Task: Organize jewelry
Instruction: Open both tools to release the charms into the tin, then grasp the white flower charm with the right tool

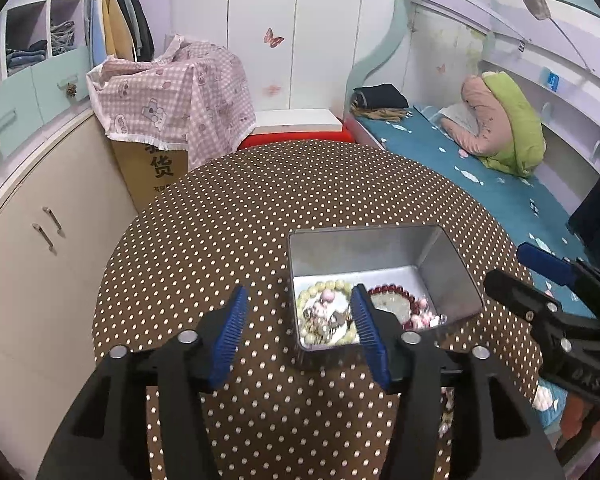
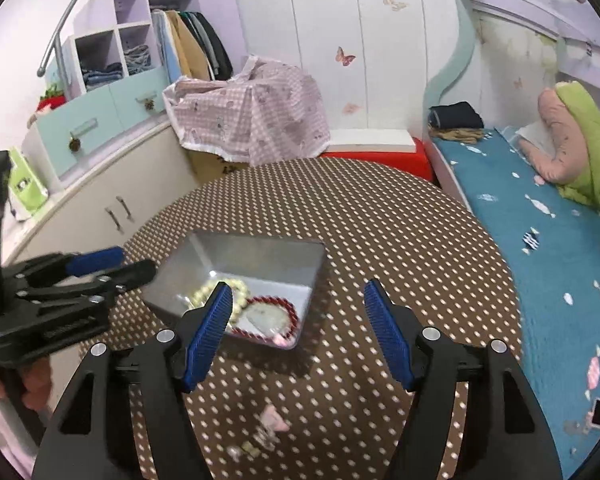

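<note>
An open metal tin (image 1: 364, 240) stands on the brown polka-dot table (image 1: 228, 216). Inside lie a pale green bead bracelet (image 1: 320, 292), a red bead bracelet (image 1: 392, 290) and some pink beads (image 1: 422, 318). My left gripper (image 1: 300, 294) is open over the tin's near left corner, with nothing between its pads. My right gripper (image 2: 297, 286) is open over the tin's (image 2: 260, 256) near right corner and is empty too. The red bracelet (image 2: 292, 308) shows beside its left finger. A pink trinket (image 2: 272, 420) and small beads (image 2: 244, 450) lie loose on the cloth below it.
A blue-sheeted bed (image 2: 540, 240) runs along the table's right side. A cream cabinet (image 1: 40, 232) stands at the left. Behind the table are a cardboard box under a pink checked cloth (image 1: 180, 100) and a red stool (image 1: 300, 136). A hand (image 2: 4, 384) holds the left gripper (image 2: 136, 262).
</note>
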